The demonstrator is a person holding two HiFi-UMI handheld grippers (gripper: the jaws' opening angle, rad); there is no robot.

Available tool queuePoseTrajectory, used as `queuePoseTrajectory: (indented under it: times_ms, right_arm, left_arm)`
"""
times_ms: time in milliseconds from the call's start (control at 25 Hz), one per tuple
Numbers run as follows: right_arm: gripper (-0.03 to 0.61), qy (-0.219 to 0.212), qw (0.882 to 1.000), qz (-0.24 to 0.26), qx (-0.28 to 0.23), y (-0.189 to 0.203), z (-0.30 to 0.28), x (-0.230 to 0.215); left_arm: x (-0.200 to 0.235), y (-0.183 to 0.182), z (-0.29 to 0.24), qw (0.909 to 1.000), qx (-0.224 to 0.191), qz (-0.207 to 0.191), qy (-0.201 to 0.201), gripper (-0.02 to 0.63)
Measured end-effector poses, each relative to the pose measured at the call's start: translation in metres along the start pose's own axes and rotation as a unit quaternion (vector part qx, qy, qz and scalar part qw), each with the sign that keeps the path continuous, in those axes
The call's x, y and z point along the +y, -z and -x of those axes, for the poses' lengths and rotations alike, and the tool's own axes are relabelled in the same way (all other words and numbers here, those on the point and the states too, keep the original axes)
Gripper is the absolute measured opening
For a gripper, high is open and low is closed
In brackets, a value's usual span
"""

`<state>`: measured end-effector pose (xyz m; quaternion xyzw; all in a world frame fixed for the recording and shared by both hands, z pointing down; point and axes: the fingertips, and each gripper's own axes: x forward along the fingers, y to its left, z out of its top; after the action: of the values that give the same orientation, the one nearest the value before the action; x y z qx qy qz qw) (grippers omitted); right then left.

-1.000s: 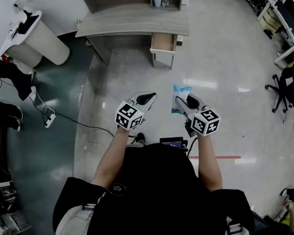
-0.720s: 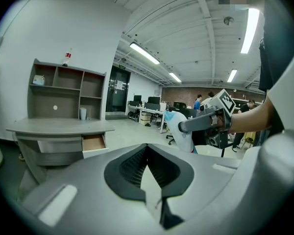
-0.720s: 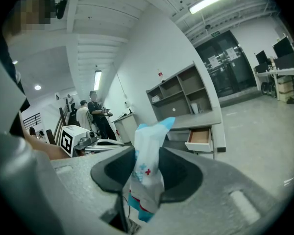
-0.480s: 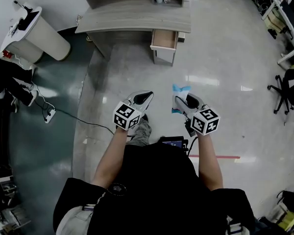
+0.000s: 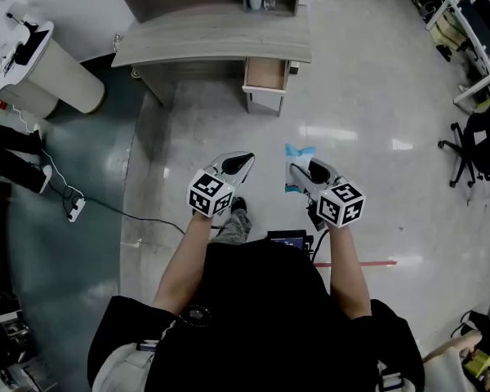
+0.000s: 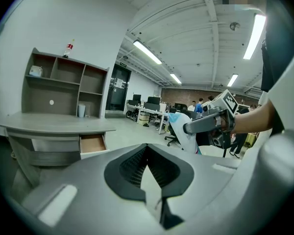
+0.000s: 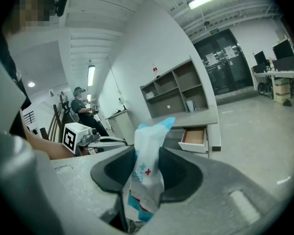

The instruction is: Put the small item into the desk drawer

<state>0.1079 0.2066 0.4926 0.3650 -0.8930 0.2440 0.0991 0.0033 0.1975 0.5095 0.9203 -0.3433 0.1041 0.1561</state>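
Above the floor (image 5: 376,96), well short of the counter (image 5: 204,43), the right gripper (image 5: 304,170) has its jaws clamped on a blue-and-white packet (image 5: 299,150), held upright. The left gripper (image 5: 243,164) is empty, jaws closed together. The drawer (image 5: 266,73) under the counter stands open.

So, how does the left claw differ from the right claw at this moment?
The right claw is shut on a white-and-blue packet; the left claw holds nothing. The left claw's jaws meet, while the right claw's jaws stand apart around the packet. Both point toward the desk with its open drawer.
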Motion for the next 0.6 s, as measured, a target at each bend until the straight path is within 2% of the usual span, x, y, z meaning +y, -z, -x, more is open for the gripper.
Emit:
queuePoseTrajectory:
  times_ms: [600]
  right_arm:
    - [0.155,0.044,0.999,-0.023,-0.009,-0.042,-0.073,-0.035]
  left_arm:
    - [0.085,-0.028,-0.040,0.9988,0.001,0.007,0.049,0.002]
